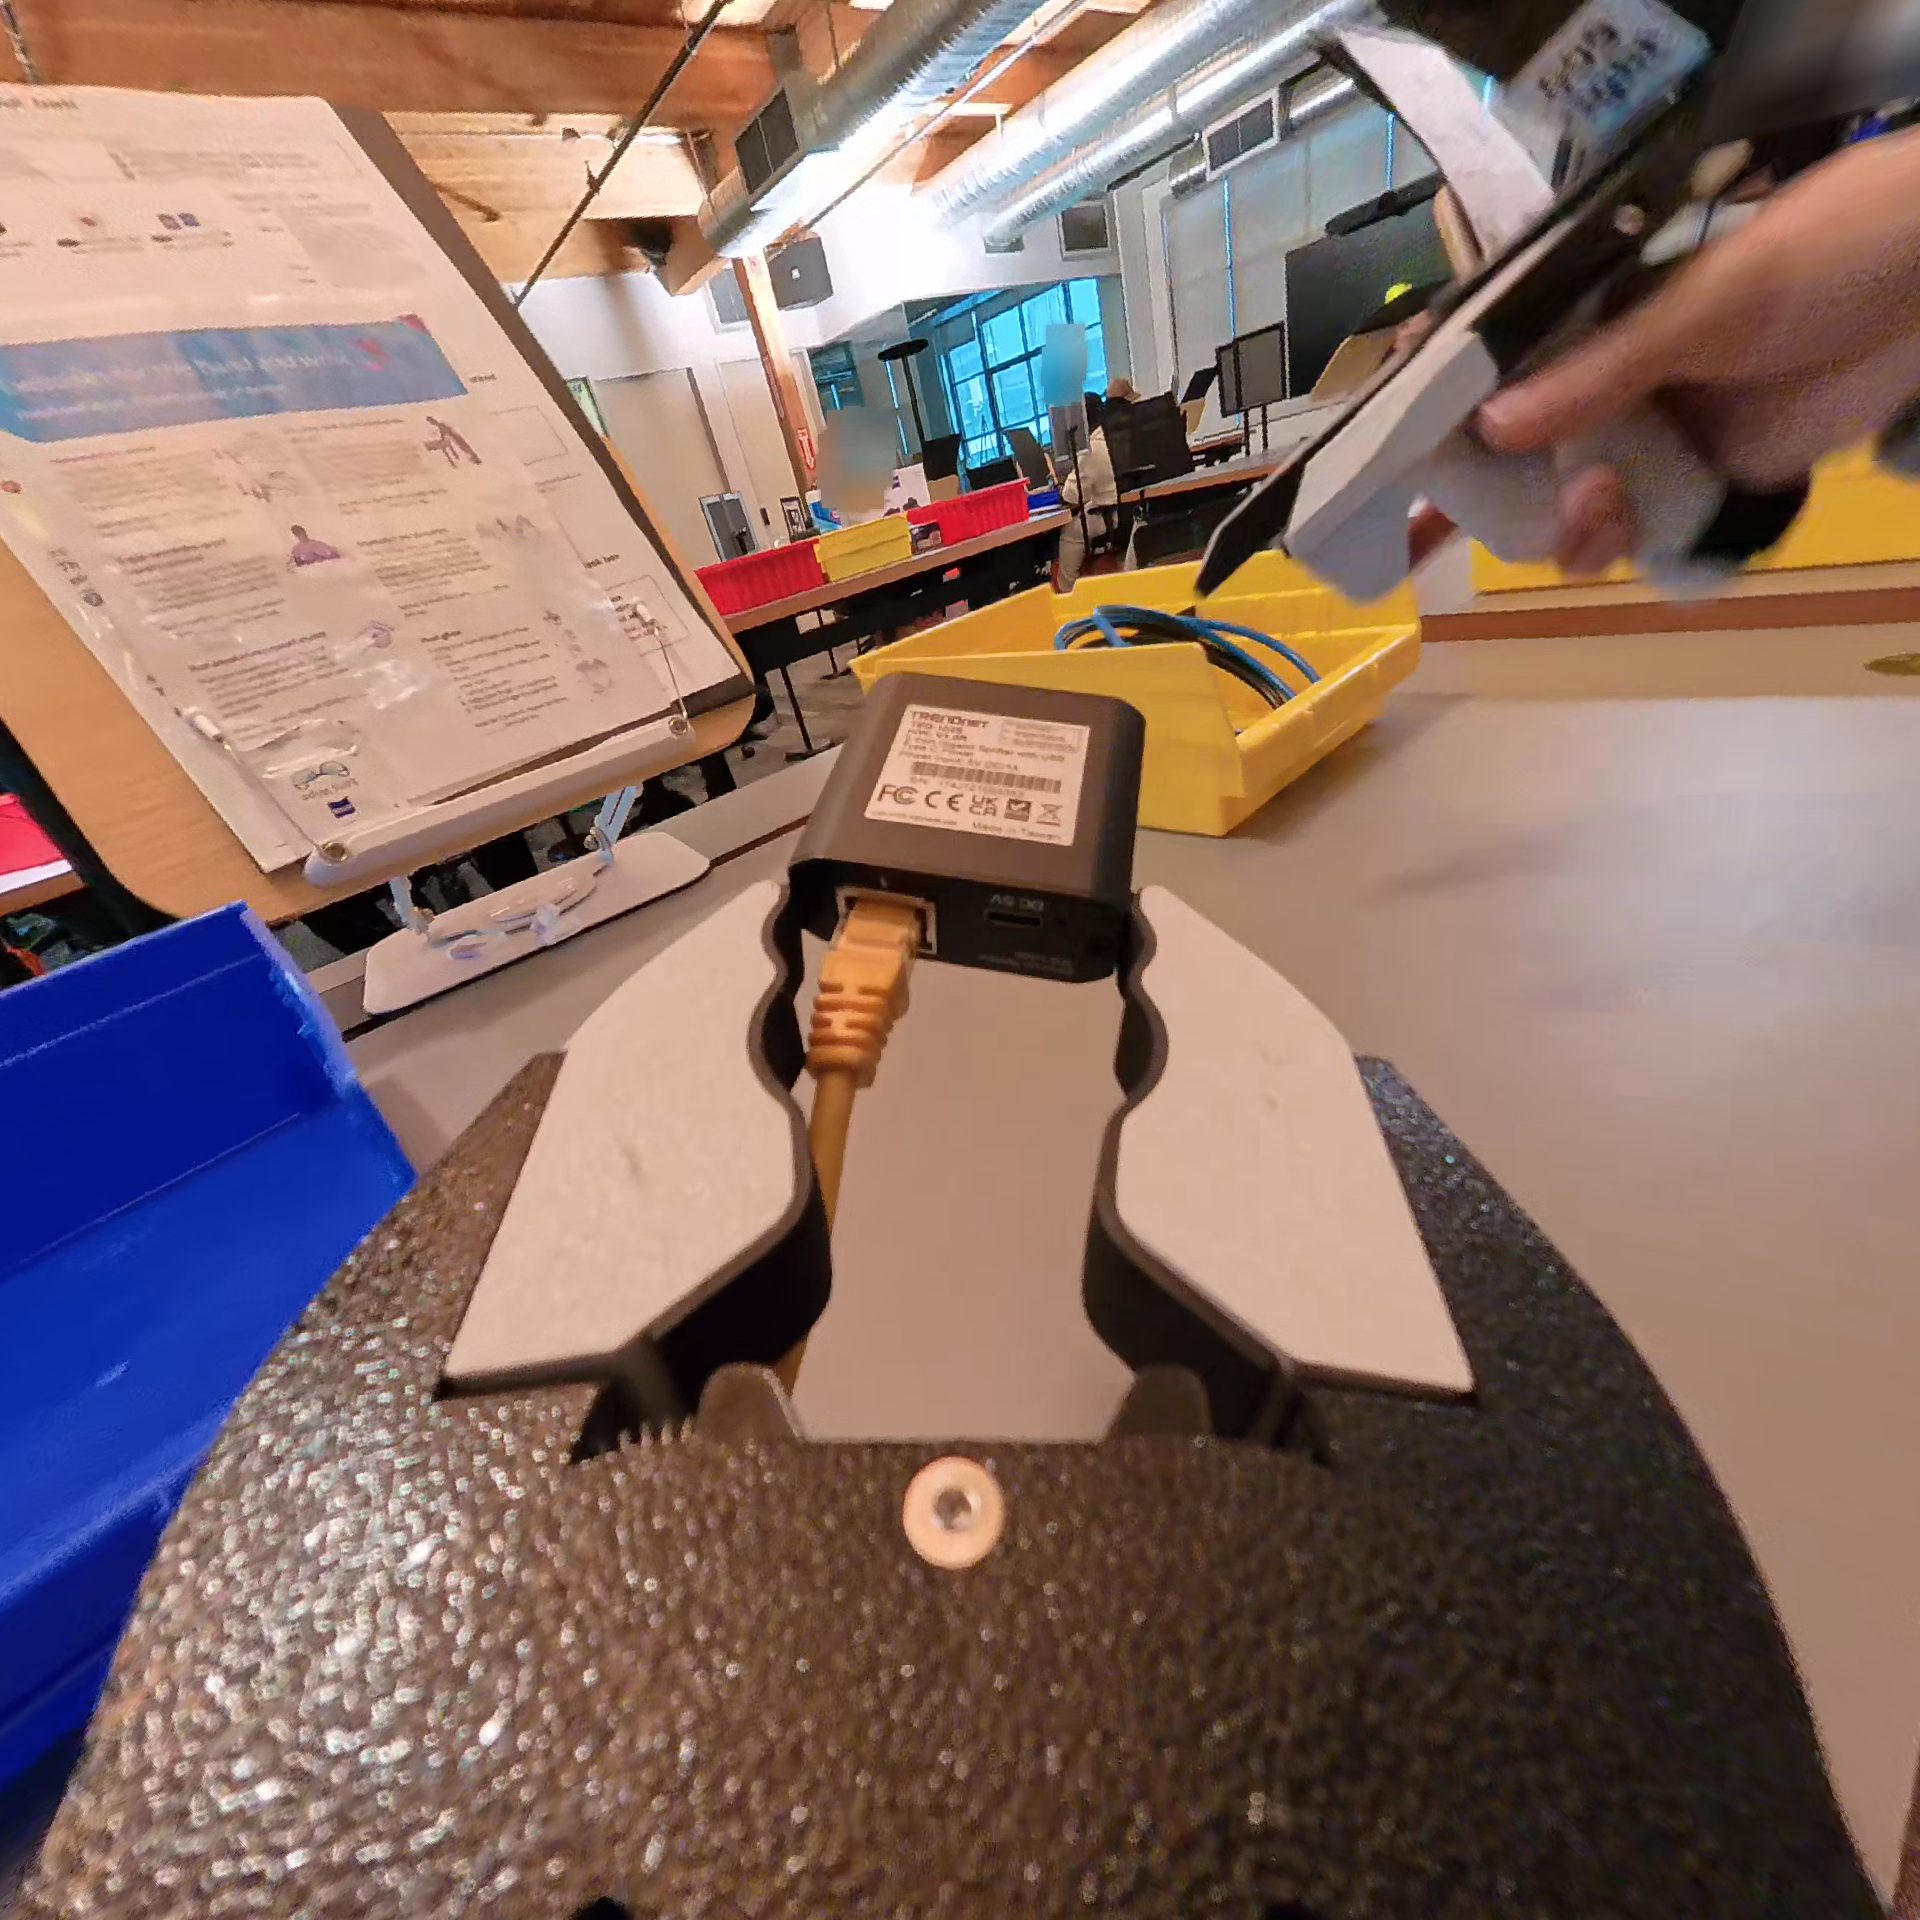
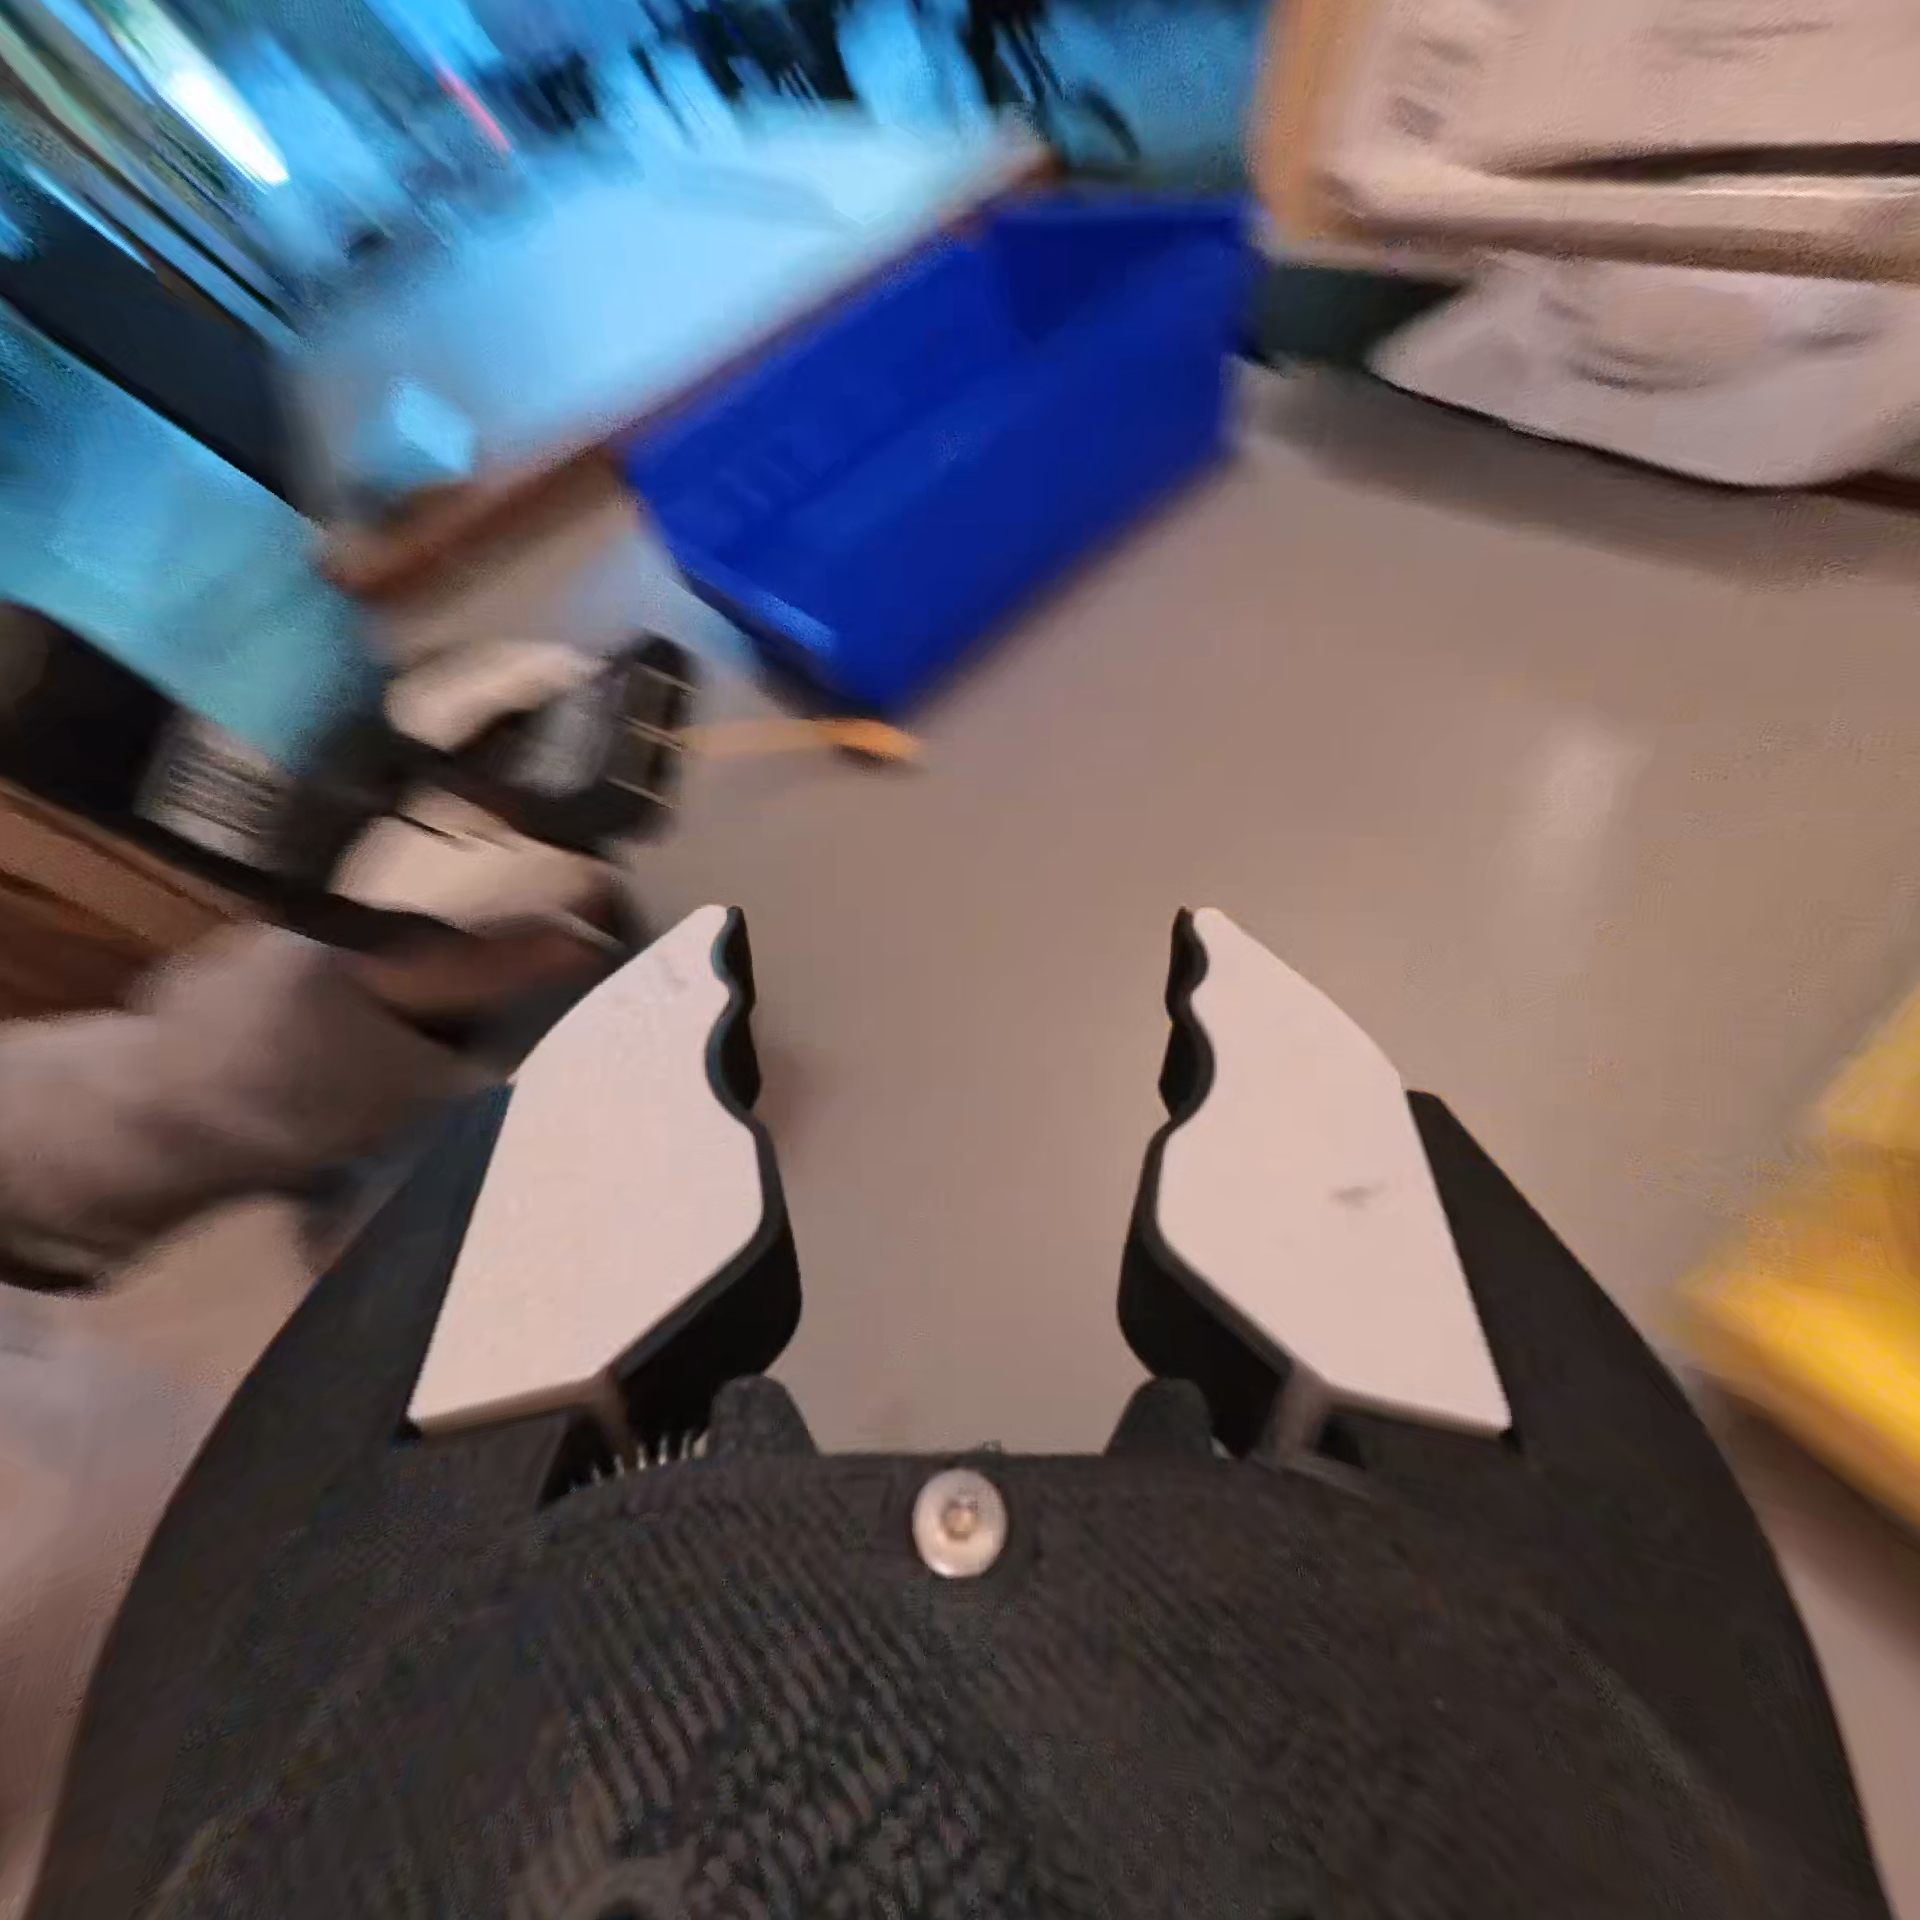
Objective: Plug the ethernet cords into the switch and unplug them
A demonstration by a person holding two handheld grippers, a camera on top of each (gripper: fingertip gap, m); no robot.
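In the left wrist view my left gripper point(image 1: 961, 914) is shut on the near end of a small black switch point(image 1: 987, 790) with a white label on top. A yellow ethernet cord point(image 1: 857, 997) is plugged into its left port and runs back between my fingers. My right gripper point(image 1: 1278, 561), held by a hand, hovers over a yellow bin point(image 1: 1174, 769) that holds coiled blue cords point(image 1: 1184, 634). The right wrist view is blurred: my right gripper point(image 2: 958, 925) is open and empty above the grey table. The switch point(image 2: 623, 717) and yellow cord point(image 2: 800, 738) show far left.
A blue bin point(image 1: 156, 1195) stands close at my left and also shows in the right wrist view point(image 2: 935, 457). A tilted document stand point(image 1: 312, 468) with printed sheets is behind it. The grey table point(image 1: 1558, 987) stretches to the right. Red and yellow bins sit on far tables.
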